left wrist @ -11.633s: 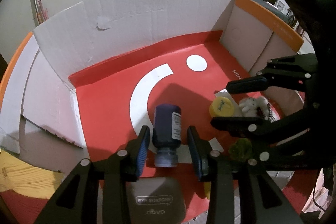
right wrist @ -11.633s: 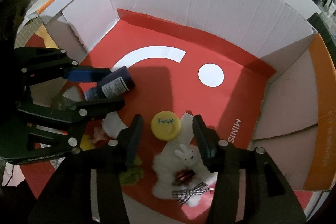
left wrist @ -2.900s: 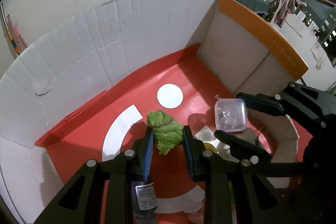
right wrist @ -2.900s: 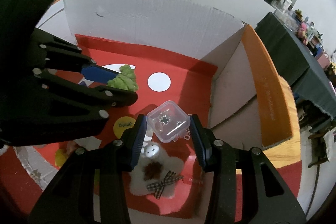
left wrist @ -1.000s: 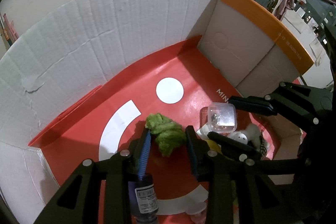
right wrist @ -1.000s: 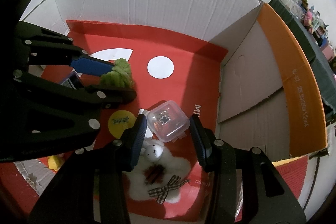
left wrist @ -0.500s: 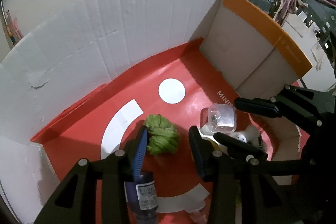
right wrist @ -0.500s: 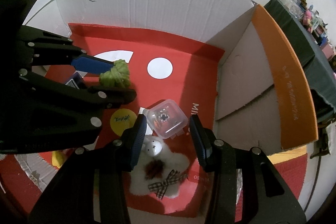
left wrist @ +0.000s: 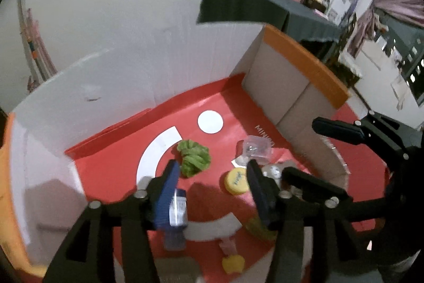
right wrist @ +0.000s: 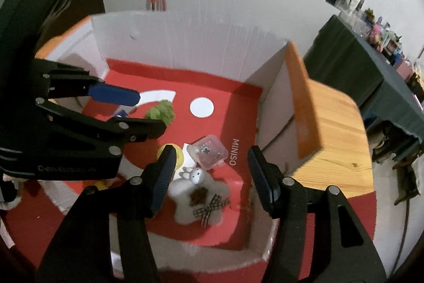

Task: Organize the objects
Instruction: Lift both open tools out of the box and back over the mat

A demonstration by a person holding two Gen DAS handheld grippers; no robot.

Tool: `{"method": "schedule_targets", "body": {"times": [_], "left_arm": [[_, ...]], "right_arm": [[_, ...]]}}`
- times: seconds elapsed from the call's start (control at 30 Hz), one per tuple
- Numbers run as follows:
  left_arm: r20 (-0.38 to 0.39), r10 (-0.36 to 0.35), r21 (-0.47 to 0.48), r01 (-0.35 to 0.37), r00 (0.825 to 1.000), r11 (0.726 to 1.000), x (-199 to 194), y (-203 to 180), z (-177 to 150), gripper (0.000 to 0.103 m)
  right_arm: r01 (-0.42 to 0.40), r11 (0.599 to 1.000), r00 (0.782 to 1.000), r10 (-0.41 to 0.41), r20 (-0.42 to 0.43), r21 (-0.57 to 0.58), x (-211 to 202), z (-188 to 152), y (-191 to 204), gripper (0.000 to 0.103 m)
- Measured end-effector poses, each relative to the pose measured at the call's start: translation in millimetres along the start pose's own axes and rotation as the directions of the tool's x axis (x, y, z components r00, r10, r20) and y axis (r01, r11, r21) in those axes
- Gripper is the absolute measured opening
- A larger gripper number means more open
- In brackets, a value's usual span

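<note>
Both claws opening, nothing held. Green scrunchie (left wrist: 194, 157): soft, light, pinch mid-bulk. Clear plastic case (right wrist: 207, 151): rigid, slick, grip flat sides.

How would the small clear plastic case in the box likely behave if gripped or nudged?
The clear case looks like thin, hard, glossy plastic, so it would probably stay stiff but could slip between pads. It seems light and would likely slide on the box floor. Small items inside may rattle.
</note>
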State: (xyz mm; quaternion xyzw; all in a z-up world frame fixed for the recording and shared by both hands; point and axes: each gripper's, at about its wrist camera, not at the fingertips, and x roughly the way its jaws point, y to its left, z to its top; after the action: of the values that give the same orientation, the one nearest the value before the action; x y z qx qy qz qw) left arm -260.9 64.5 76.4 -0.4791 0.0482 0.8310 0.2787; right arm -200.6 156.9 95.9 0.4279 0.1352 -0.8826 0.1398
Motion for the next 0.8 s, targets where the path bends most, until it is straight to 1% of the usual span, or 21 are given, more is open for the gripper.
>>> {"method": "schedule_targets", "body": {"times": [0.03,0.1,0.2,0.3,0.33,0.43,0.5,0.6,0.7,0.77,0.8], "left_arm": [[0.024,0.010,-0.014,-0.009,1.000,1.000,-9,0,-4,0.065],[0.063,0.034,-0.029,-0.032,0.997,0.999,-24,-1,-8,0.068],[0.128,0.089,-0.039,-0.085,0.988,0.996,-48,-8,-20,0.075],[0.187,0.125,-0.059,-0.116,0.974,0.992,-69,-14,-27,0.079],[0.213,0.138,-0.072,-0.125,0.967,0.989,-79,-17,-33,0.080],[0.261,0.170,-0.108,-0.146,0.950,0.983,-98,-19,-46,0.086],[0.290,0.182,-0.128,-0.151,0.939,0.980,-110,-22,-55,0.087],[0.325,0.201,-0.162,-0.155,0.924,0.975,-123,-27,-72,0.089],[0.339,0.205,-0.178,-0.151,0.918,0.972,-130,-32,-88,0.093],[0.348,0.229,-0.192,-0.170,0.909,0.967,-132,-37,-100,0.094],[0.351,0.245,-0.197,-0.184,0.904,0.963,-133,-39,-106,0.095]], "right_arm": [[0.000,1.000,1.000,0.000,0.017,-0.003,-7,-2,1,0.063],[-0.001,1.000,0.999,0.001,0.044,-0.005,-16,-2,-2,0.064],[-0.017,1.000,0.996,0.017,0.084,0.002,-37,-9,1,0.066],[-0.029,1.000,0.992,0.028,0.122,0.004,-52,-14,-1,0.070],[-0.031,1.000,0.991,0.030,0.134,0.004,-57,-17,0,0.070],[-0.045,0.999,0.984,0.043,0.172,0.007,-75,-29,2,0.073],[-0.054,0.998,0.979,0.051,0.197,0.012,-86,-36,3,0.075],[-0.066,0.998,0.969,0.059,0.239,0.024,-102,-50,3,0.079],[-0.069,0.997,0.962,0.058,0.268,0.033,-111,-60,4,0.084],[-0.078,0.996,0.955,0.064,0.290,0.039,-117,-68,4,0.085],[-0.084,0.995,0.954,0.068,0.294,0.044,-118,-73,4,0.088]]}}
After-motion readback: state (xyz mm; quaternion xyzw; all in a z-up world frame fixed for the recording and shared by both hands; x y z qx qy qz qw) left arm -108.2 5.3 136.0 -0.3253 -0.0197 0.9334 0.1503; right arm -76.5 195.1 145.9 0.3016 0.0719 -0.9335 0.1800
